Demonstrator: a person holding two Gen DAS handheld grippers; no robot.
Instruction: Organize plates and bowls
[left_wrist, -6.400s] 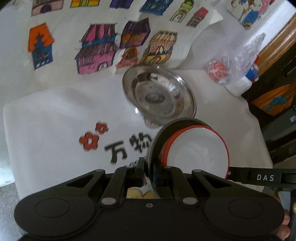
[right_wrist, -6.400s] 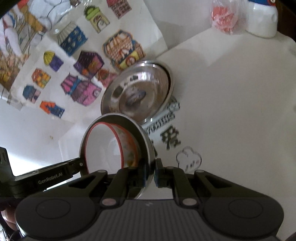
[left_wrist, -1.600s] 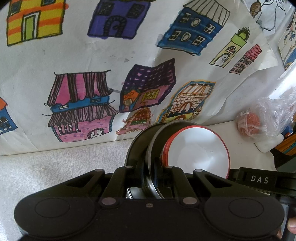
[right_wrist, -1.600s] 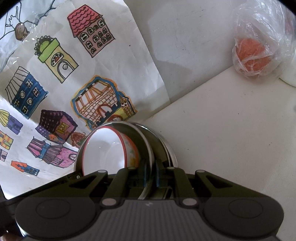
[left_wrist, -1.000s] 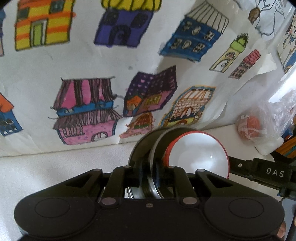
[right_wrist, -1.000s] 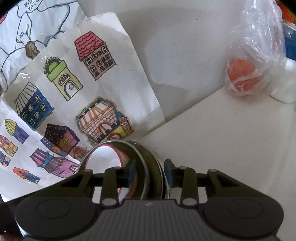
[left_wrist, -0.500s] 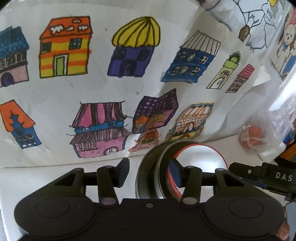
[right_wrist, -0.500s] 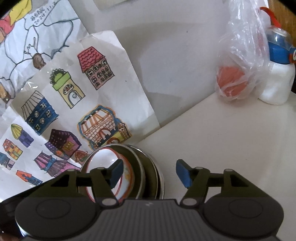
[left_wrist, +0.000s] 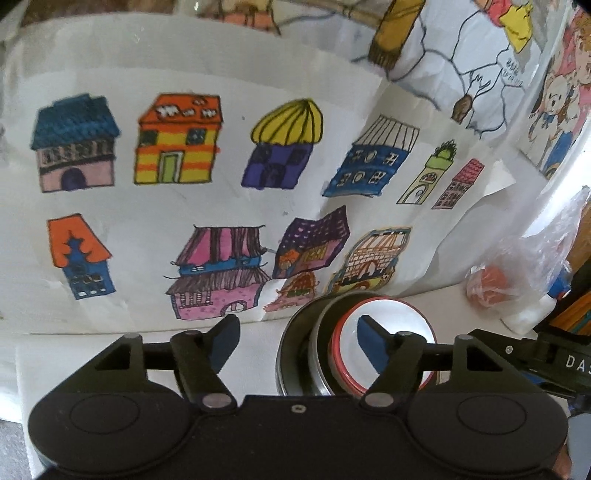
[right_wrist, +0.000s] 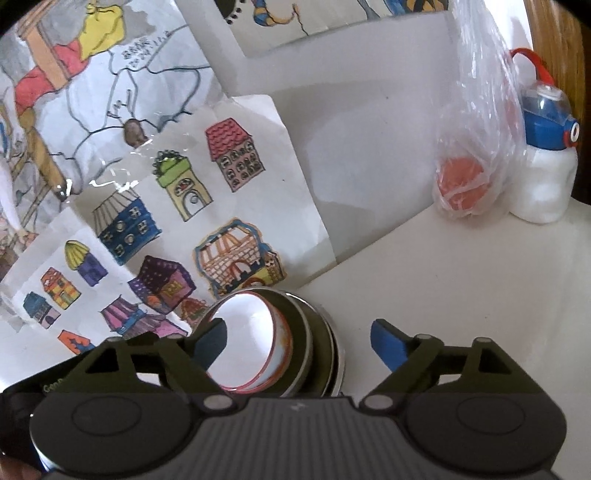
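Where both tools gape: one red-rimmed bowl (left_wrist: 384, 343), two steel plates (left_wrist: 295, 354).

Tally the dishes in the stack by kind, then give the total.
Red-rimmed white bowl: 1
Steel dishes nested under it: 2
Total: 3

I see a white wall (right_wrist: 369, 122) behind a white tabletop (right_wrist: 461, 295). A sheet of coloured house drawings (left_wrist: 207, 206) leans against it, with larger cartoon pictures (left_wrist: 480, 66) above. In the right corner a clear plastic bag (right_wrist: 476, 155) holding something orange sits just beside a white bottle with a blue cap (right_wrist: 546, 177). Daylight falls softly across the surface.
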